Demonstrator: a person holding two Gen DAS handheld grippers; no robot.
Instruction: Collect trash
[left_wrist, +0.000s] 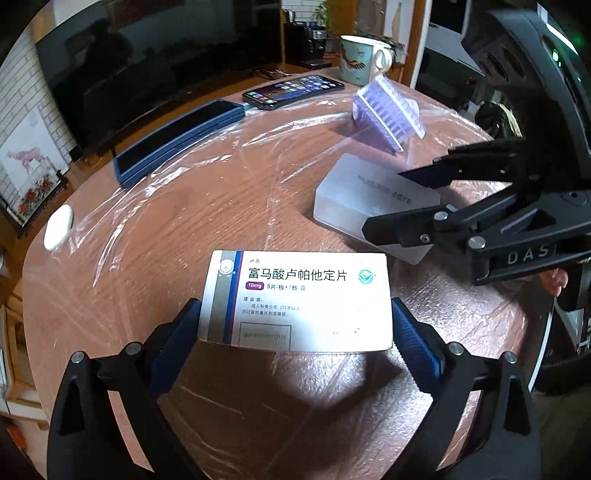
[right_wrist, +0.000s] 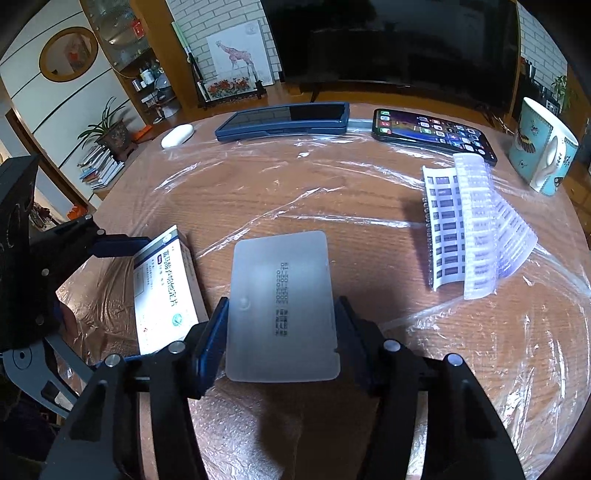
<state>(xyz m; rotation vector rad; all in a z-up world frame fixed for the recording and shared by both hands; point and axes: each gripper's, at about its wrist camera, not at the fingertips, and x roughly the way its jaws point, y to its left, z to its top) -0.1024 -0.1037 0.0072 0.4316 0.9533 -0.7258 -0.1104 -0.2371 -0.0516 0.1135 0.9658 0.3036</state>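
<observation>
A white medicine carton (left_wrist: 297, 301) with blue and grey stripes lies between the blue pads of my left gripper (left_wrist: 295, 321), which is shut on its sides; it also shows in the right wrist view (right_wrist: 164, 291). A frosted white plastic box (right_wrist: 282, 306) sits between the pads of my right gripper (right_wrist: 282, 332), which is shut on it; it also shows in the left wrist view (left_wrist: 364, 203). A curled strip of empty purple-white blister packaging (right_wrist: 476, 225) lies to the right on the table; it also shows in the left wrist view (left_wrist: 388, 114). Both held items are at table level.
The round wooden table (right_wrist: 295, 192) is covered in clear plastic film. At the far edge lie a white earbud case (right_wrist: 177, 135), a blue case (right_wrist: 284, 120), a lit phone (right_wrist: 432, 133) and a teal mug (right_wrist: 543, 147). A television stands behind.
</observation>
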